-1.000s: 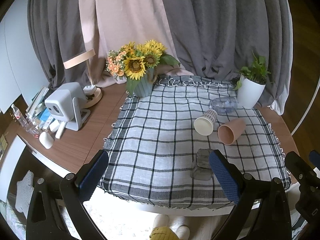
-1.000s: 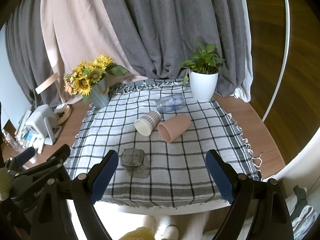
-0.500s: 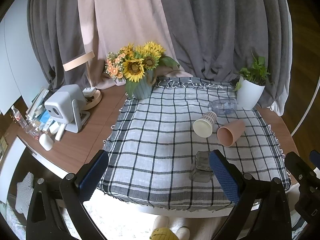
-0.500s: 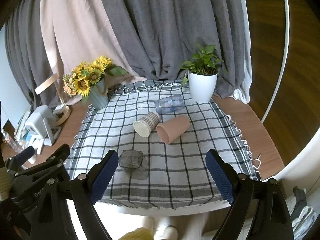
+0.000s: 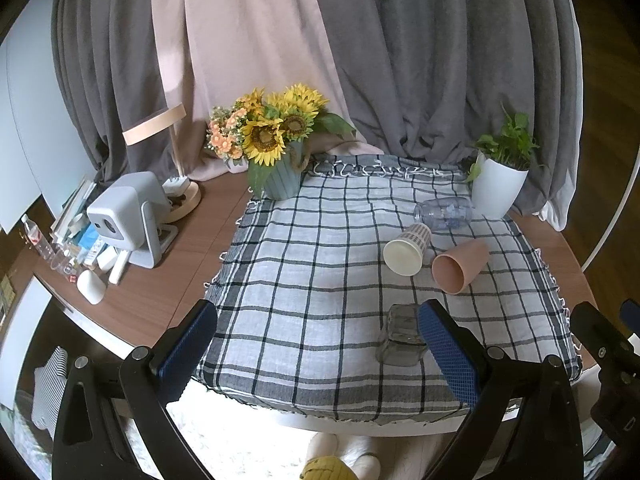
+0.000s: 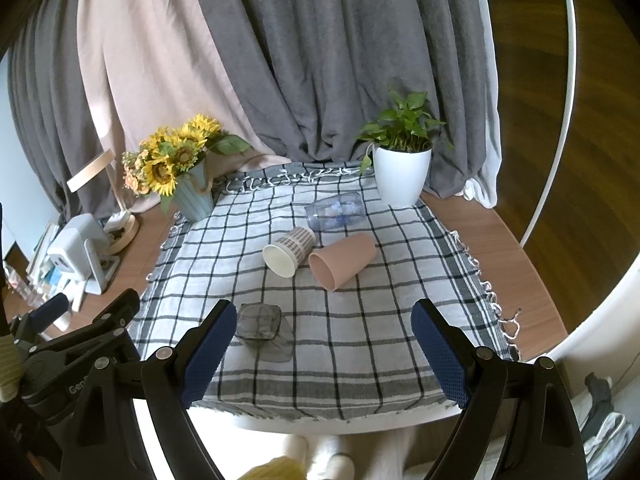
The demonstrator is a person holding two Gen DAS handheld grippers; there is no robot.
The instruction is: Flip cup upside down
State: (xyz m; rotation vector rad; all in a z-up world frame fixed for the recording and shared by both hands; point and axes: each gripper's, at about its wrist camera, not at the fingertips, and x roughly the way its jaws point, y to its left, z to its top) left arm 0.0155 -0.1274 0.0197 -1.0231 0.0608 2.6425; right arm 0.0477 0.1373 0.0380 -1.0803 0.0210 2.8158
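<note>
Both grippers, the left gripper (image 5: 318, 350) and the right gripper (image 6: 326, 354), are hanging over the near edge of the checked cloth (image 6: 248, 280) with jaws spread wide, gripping nothing. Four cups are lying on their sides: a pink cup (image 6: 342, 258) touching a paper cup (image 6: 289, 250), a clear cup (image 6: 336, 211) behind them, and a grey glass (image 6: 262, 330) nearest.

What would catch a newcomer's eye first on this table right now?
Probably the sunflower bouquet at the checked cloth's far left corner. Then the cups tipped on their sides mid-cloth: white paper cup, pink cup, clear glass behind them.
</note>
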